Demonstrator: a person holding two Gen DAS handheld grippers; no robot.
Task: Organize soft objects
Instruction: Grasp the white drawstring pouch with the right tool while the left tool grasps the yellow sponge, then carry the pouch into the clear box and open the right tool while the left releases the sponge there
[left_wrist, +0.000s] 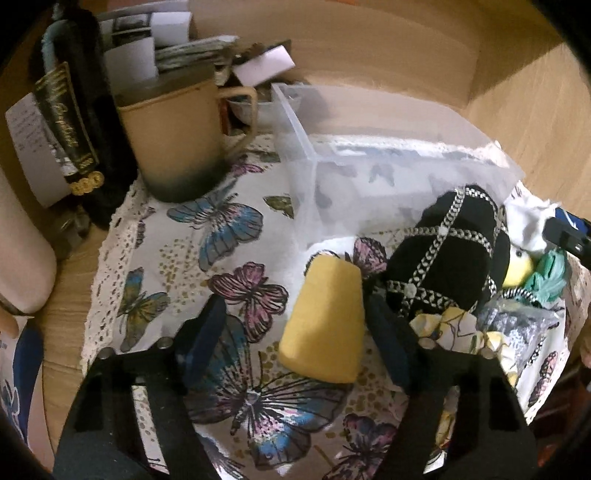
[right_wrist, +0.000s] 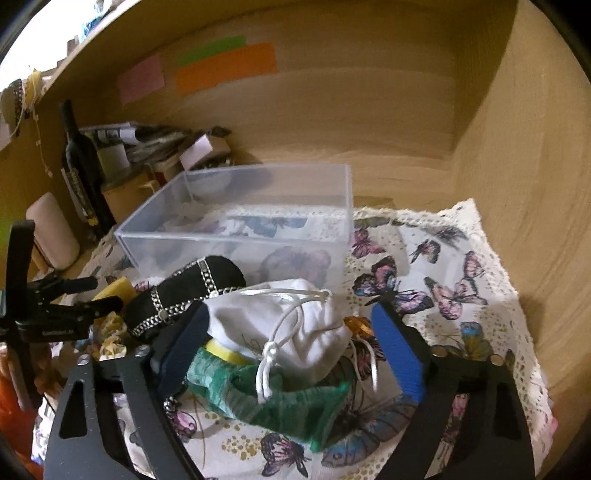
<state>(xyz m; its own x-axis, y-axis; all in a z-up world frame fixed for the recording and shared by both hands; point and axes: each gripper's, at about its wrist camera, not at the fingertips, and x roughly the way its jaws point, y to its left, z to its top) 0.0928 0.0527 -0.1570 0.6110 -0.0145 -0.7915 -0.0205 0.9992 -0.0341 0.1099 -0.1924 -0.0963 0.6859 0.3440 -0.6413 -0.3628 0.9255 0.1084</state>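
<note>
A yellow sponge (left_wrist: 323, 325) lies on the butterfly cloth (left_wrist: 236, 236) between the open fingers of my left gripper (left_wrist: 295, 343), nearer its right finger. A black chain-trimmed pouch (left_wrist: 447, 254) lies to its right, in front of the clear plastic box (left_wrist: 303, 147). In the right wrist view my right gripper (right_wrist: 291, 350) is open around a white drawstring bag (right_wrist: 295, 332) resting on a green cloth (right_wrist: 273, 395). The black pouch (right_wrist: 192, 291), the sponge (right_wrist: 114, 288) and the clear box (right_wrist: 236, 229) show there too.
A tan mug (left_wrist: 177, 136), a dark wine bottle (left_wrist: 81, 110) and stacked papers stand at the back left. A pale roll (right_wrist: 51, 232) stands at the left. Crumpled yellow-patterned cloth (left_wrist: 461, 328) lies right of the sponge. Wooden walls close the back and right.
</note>
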